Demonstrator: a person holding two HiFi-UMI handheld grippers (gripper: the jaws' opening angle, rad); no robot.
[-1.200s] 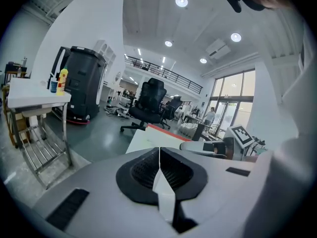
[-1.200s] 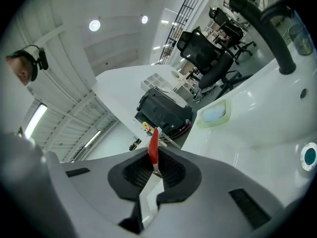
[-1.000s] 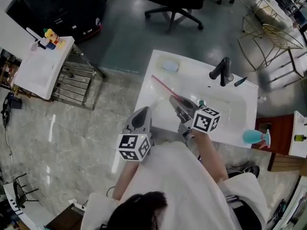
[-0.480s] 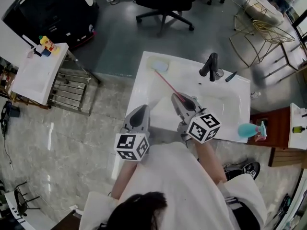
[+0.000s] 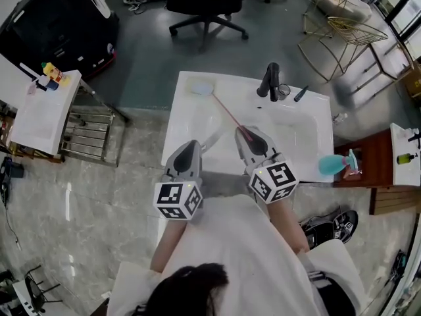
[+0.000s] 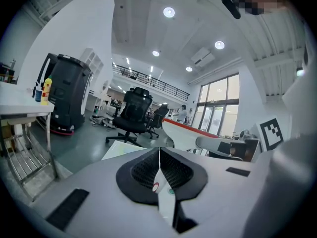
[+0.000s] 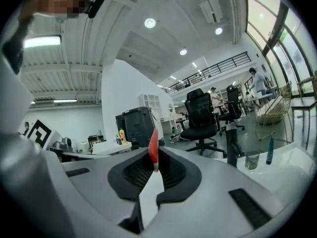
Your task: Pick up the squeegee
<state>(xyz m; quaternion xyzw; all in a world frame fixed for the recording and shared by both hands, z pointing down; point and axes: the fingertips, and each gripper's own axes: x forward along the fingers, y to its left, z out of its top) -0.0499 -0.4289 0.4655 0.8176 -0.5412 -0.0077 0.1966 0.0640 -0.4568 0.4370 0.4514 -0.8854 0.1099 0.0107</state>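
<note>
The squeegee has a thin red handle (image 5: 227,115) and a pale blue head (image 5: 200,86). It slants over the left part of the white basin (image 5: 309,137) in the head view. My right gripper (image 5: 248,135) is shut on the handle's near end. In the right gripper view the red handle (image 7: 153,145) stands up between the closed jaws. My left gripper (image 5: 188,151) hovers at the basin's front left edge. Its jaws (image 6: 159,155) are shut with nothing between them.
A black faucet (image 5: 270,80), a small glass (image 5: 283,91) and a dark pen-like item (image 5: 300,94) sit at the basin's far rim. A teal bottle (image 5: 332,164) stands to the right. A white side table (image 5: 39,110) and metal rack (image 5: 89,131) are left; an office chair (image 5: 205,2) is beyond.
Both grippers have risen a little. The right one rolled, its marker cube turning, and kept its hold on the red handle. The basin has slid up and left in the head view.
</note>
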